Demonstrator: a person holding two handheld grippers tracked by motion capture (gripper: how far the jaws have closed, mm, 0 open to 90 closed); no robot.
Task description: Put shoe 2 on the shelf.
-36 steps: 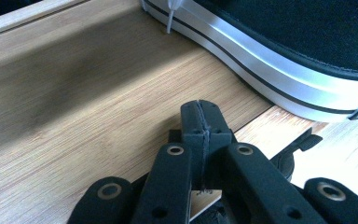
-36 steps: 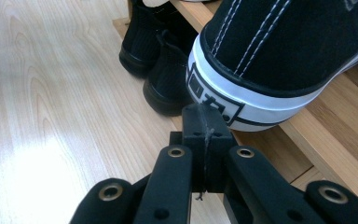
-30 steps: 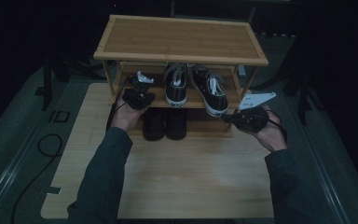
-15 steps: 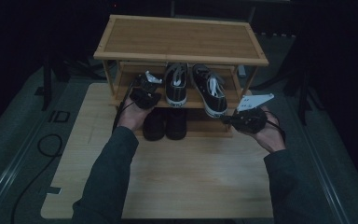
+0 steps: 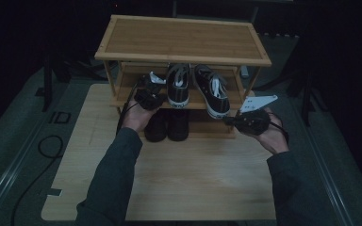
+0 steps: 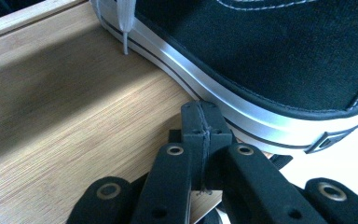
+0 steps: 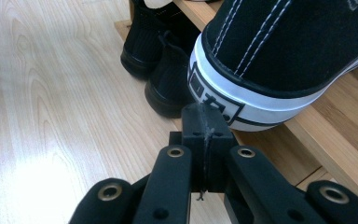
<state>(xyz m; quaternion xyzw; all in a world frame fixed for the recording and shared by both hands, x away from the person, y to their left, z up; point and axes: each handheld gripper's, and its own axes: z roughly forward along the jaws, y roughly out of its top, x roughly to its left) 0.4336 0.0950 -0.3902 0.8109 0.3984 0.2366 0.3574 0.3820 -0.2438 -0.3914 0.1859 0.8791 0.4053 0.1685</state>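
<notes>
Sneakers on mid shelf of wooden rack (image 5: 179, 40): left sneaker (image 5: 178, 84) & right sneaker (image 5: 213, 92), black w/ white soles. Left gripper (image 5: 147, 92) jaws pressed together, empty, tips at left sneaker's sole edge (image 6: 223, 100). Right gripper (image 5: 230, 120) also closed, empty, tips just under right sneaker's heel (image 7: 242, 88). Black boots (image 5: 167, 125) on lower shelf.

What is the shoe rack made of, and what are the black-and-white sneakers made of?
The shoe rack looks like bamboo or light wood with a smooth matte finish: fine straight grain shows on its shelf in the left gripper view. The sneakers seem to be black canvas, woven and dull with white stitching, over a glossy white sole band, probably rubber.
</notes>
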